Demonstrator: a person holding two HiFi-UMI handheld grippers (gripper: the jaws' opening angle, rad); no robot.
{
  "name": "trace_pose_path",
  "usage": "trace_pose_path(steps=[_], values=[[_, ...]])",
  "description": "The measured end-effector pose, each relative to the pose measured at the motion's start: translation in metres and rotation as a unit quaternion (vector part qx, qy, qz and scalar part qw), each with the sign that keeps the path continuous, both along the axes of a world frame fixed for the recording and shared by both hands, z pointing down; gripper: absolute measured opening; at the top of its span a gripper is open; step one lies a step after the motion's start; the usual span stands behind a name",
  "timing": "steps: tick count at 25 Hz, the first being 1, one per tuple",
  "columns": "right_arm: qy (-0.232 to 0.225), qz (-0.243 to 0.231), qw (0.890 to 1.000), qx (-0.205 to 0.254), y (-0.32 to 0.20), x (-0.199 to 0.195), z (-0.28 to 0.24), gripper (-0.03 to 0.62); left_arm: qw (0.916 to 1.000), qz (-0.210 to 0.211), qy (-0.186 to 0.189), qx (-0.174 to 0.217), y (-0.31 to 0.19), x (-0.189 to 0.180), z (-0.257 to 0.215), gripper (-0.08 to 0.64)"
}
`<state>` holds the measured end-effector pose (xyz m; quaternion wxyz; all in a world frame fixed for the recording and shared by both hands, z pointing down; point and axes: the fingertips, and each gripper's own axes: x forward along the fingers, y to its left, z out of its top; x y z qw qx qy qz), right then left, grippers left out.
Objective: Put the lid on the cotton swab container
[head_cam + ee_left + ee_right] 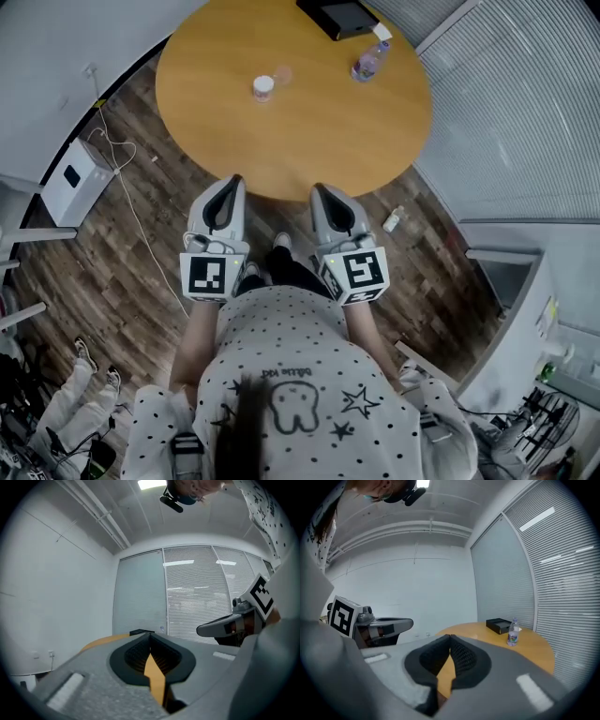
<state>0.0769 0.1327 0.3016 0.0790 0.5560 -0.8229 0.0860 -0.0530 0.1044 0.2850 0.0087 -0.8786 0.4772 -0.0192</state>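
**Both grippers closed and empty at the table's near edge**

The round table has a smooth, honey-coloured wooden top and stands on a floor of dark, streaky planks. Towards its far side stands the cotton swab container, a small pale cylinder with a round open mouth. Just beside it, farther back, lies a thin translucent pinkish disc that looks like the lid; whether the two touch is unclear. Well apart to the right stand a clear plastic bottle and a flat black box.

The left gripper and right gripper, both of matte grey shell with ribbed black pads, hang side by side over the near rim. Each has its jaws pressed together at the tips with nothing between them
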Motion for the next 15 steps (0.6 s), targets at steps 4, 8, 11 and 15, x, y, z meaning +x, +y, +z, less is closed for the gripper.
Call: trace_pose_path(steps=[4, 8, 11, 15], values=[[-0.002, -0.020, 1.000, 0.002, -0.031, 0.018, 0.002, 0.003, 0.9999, -0.013, 0.001, 0.002, -0.023, 0.022, -0.003, 0.011], [-0.006, -0.043, 0.999, 0.000, -0.052, 0.031, 0.006, 0.003, 0.9995, -0.029, -0.004, 0.004, -0.041, 0.036, 0.000, 0.011], [-0.007, -0.053, 0.999, -0.001, -0.063, 0.037, 0.008, 0.003, 0.9993, -0.037, -0.004, 0.005, -0.050, 0.043, 0.001, 0.011], [-0.008, -0.063, 0.998, -0.003, -0.066, 0.041, 0.009, 0.003, 0.9988, -0.047, -0.006, 0.007, -0.053, 0.045, 0.003, 0.011]])
